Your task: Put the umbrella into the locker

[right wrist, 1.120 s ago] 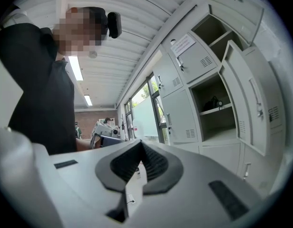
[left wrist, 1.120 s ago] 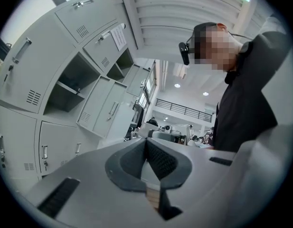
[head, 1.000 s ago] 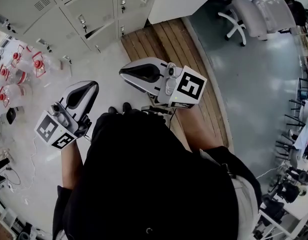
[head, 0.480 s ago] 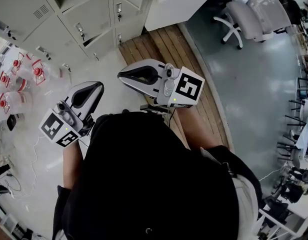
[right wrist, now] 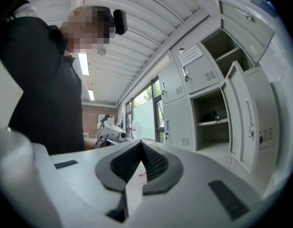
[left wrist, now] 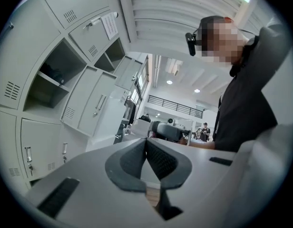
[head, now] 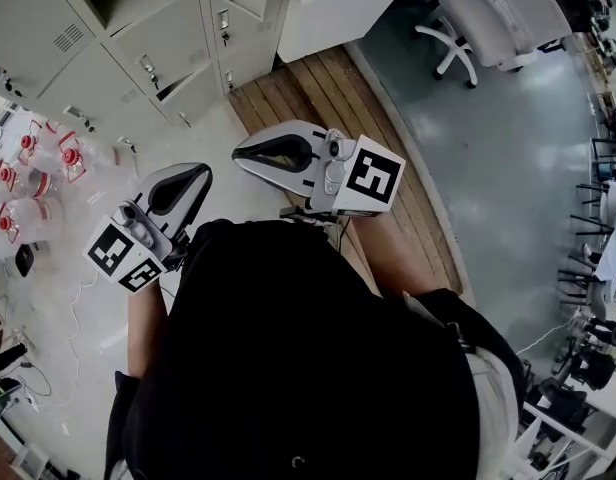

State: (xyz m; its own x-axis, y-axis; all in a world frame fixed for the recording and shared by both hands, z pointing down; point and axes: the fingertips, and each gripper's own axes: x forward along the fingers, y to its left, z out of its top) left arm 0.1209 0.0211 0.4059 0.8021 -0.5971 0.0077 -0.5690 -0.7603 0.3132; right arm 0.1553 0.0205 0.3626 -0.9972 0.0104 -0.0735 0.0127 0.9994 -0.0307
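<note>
Grey lockers point(head: 108, 38) stand at the head view's upper left. In the right gripper view one compartment stands open with its door point(right wrist: 244, 113) swung out, and a small dark thing point(right wrist: 212, 115) lies on its shelf; I cannot tell whether it is the umbrella. The left gripper view shows an open compartment point(left wrist: 46, 80) with a dark shape inside. My left gripper point(head: 195, 176) and right gripper point(head: 238, 152) are held in front of the person, both pointing toward the lockers. Each is shut with nothing between its jaws.
Several clear bottles with red caps point(head: 33, 158) lie at the left. A wooden strip of floor point(head: 318, 98) runs below the lockers, next to a white cabinet point(head: 328, 3). An office chair point(head: 498, 13) stands at the upper right. Cables point(head: 48, 318) trail on the floor.
The lockers have slid up and to the left in the head view. My left gripper has shifted a little to the right. Both grippers stay shut.
</note>
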